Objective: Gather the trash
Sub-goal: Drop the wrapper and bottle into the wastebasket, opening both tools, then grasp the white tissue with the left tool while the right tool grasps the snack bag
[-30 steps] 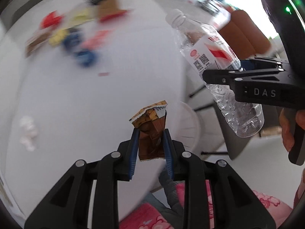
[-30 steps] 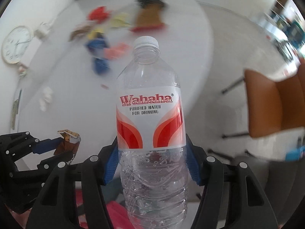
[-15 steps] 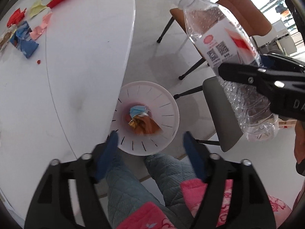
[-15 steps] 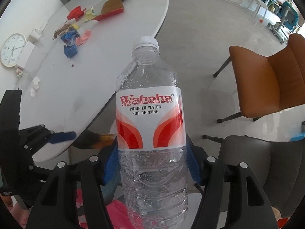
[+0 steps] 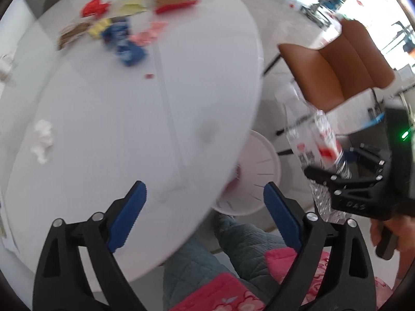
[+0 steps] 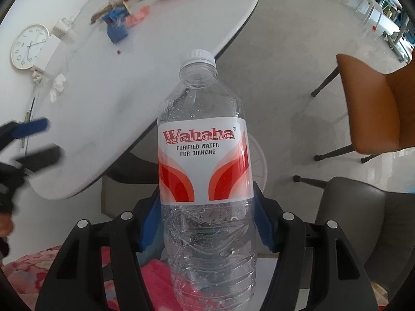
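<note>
My left gripper (image 5: 205,202) is open and empty, over the near edge of the white table (image 5: 124,108). My right gripper (image 6: 205,223) is shut on a clear empty Wahaha water bottle (image 6: 202,160), held upright off the table's right side; the bottle also shows in the left wrist view (image 5: 319,150). A white trash bin (image 5: 256,173) stands on the floor beside the table edge, partly hidden under it. Coloured wrappers (image 5: 124,36) lie in a pile at the far side of the table. Crumpled white tissue (image 5: 41,140) lies at the left.
An orange chair (image 5: 334,62) and a grey chair (image 6: 363,223) stand on the floor to the right. A wall clock (image 6: 29,46) lies near the table's left end. The person's legs (image 5: 233,254) are below the grippers.
My left gripper opened and dropped the brown wrapper into the bin, then swung back over the table. The right gripper keeps hold of the bottle and has moved closer to the bin.
</note>
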The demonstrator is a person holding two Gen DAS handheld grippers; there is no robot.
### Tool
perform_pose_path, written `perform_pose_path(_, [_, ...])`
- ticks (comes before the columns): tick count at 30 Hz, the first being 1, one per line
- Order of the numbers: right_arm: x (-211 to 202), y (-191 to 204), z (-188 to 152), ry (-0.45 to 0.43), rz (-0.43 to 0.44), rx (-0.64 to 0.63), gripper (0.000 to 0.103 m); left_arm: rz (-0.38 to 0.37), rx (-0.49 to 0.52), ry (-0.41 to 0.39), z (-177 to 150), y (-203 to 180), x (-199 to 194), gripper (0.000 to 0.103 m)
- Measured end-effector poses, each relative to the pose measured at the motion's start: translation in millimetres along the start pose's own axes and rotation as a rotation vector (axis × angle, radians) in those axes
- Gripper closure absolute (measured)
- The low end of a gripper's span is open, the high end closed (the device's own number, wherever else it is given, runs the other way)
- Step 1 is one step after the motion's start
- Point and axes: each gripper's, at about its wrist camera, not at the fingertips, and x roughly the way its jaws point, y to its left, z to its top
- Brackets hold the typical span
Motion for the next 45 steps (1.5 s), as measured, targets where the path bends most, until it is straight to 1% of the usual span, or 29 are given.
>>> perform_pose_path(2, [12,3,1,0.015,-0.002,0.003,0.037,0.018,-0.03,-0.001,-3,14,-3,0.014])
perform_pose_path(4, [20,5,1,0.02,-0.019,0.006,0.026,0.027,-0.059,-0.003,-3,30,-6,0.014])
perform_pose_path(5, [21,6,2,0.017,-0.026,0.008,0.018,0.034,-0.082,-0.009,-5,40,-9,0.014])
perform_pose_path(6, [22,7,2,0.013,-0.03,0.01,0.014,0.037,-0.1,-0.014,-7,48,-12,0.014])
perform_pose_path(9, [17,10,7,-0.004,-0.035,0.023,0.013,0.056,-0.152,-0.031,-11,74,-14,0.013])
perform_pose_path(12, [5,13,14,-0.038,-0.029,0.041,0.012,0.096,-0.191,-0.053,-11,102,-15,0.013])
perform_pose_path(15, [-8,23,25,-0.057,-0.049,0.038,0.011,0.126,-0.233,-0.068,-10,136,-15,0.013])
perform_pose_path(17, [-17,34,36,-0.065,-0.064,0.032,0.008,0.148,-0.255,-0.07,-9,155,-12,0.013])
perform_pose_path(18, [-20,39,41,-0.064,-0.068,0.03,0.006,0.153,-0.266,-0.069,-7,165,-10,0.013])
perform_pose_path(21, [-26,60,59,-0.066,-0.075,0.021,0.005,0.169,-0.297,-0.055,-3,192,-1,0.013])
perform_pose_path(23, [-27,73,70,-0.073,-0.073,0.015,0.002,0.173,-0.314,-0.05,2,208,6,0.013])
perform_pose_path(26, [-26,97,92,-0.083,-0.067,0.004,0.002,0.167,-0.327,-0.041,9,226,16,0.013])
perform_pose_path(34, [-18,150,138,-0.099,-0.045,-0.027,0.002,0.178,-0.299,-0.022,30,249,45,0.015])
perform_pose_path(35, [-17,158,146,-0.103,-0.042,-0.038,0.002,0.182,-0.288,-0.02,33,251,48,0.018])
perform_pose_path(36, [-17,163,151,-0.105,-0.042,-0.043,0.002,0.183,-0.28,-0.017,35,253,51,0.026])
perform_pose_path(37, [-17,169,158,-0.107,-0.041,-0.051,0.002,0.177,-0.277,-0.01,38,256,55,0.032])
perform_pose_path(39, [-15,181,172,-0.111,-0.036,-0.073,0.002,0.164,-0.282,0.006,41,262,62,0.06])
perform_pose_path(41, [-13,194,187,-0.116,-0.035,-0.101,0.002,0.143,-0.291,0.016,43,269,66,0.069])
perform_pose_path(42, [-12,201,194,-0.118,-0.033,-0.115,0.002,0.141,-0.293,0.011,44,271,67,0.076])
perform_pose_path(45, [-8,223,222,-0.124,-0.02,-0.162,0.002,0.134,-0.279,0.011,48,276,65,0.085])
